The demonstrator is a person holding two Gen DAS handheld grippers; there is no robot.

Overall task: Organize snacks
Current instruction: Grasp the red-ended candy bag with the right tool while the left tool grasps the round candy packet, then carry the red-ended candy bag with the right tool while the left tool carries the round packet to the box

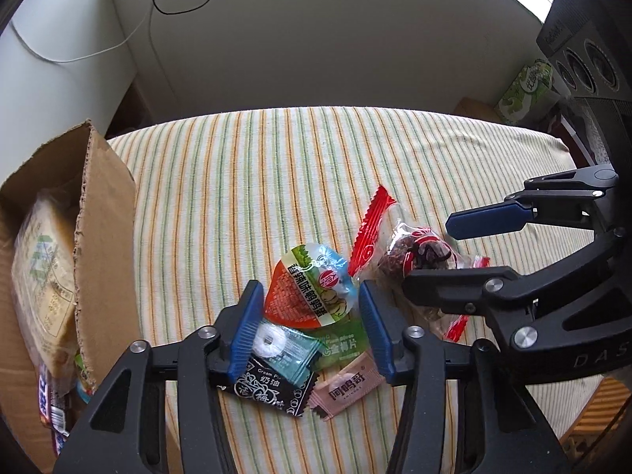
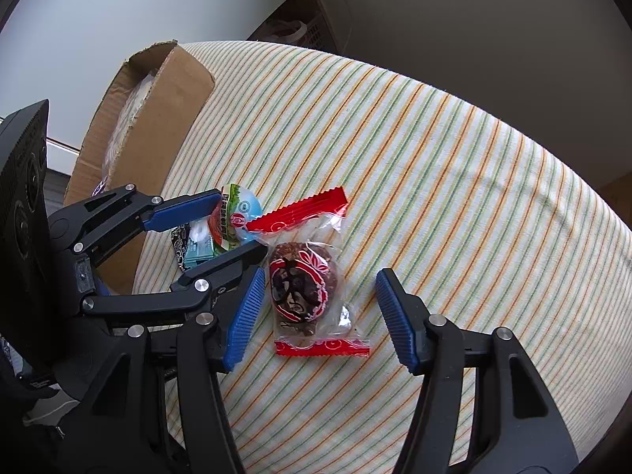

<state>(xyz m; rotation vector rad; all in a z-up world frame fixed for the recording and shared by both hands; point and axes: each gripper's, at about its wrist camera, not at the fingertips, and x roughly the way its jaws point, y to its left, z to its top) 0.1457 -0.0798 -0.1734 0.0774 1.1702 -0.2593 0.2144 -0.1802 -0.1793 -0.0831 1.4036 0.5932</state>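
Left wrist view: the left gripper (image 1: 310, 326) hangs over five small snack packets (image 1: 306, 335) near the counter's (image 1: 276, 166) front edge, jaws released either side of the round quail-egg packet (image 1: 312, 292); the likely next step is closing on it and carrying it to the cardboard box (image 1: 102, 237) at the left edge.

Right wrist view: the right gripper (image 2: 318, 318) straddles one red-ended pastry bag (image 2: 304, 280), jaws apart and not pressing, so it looks about to pinch.
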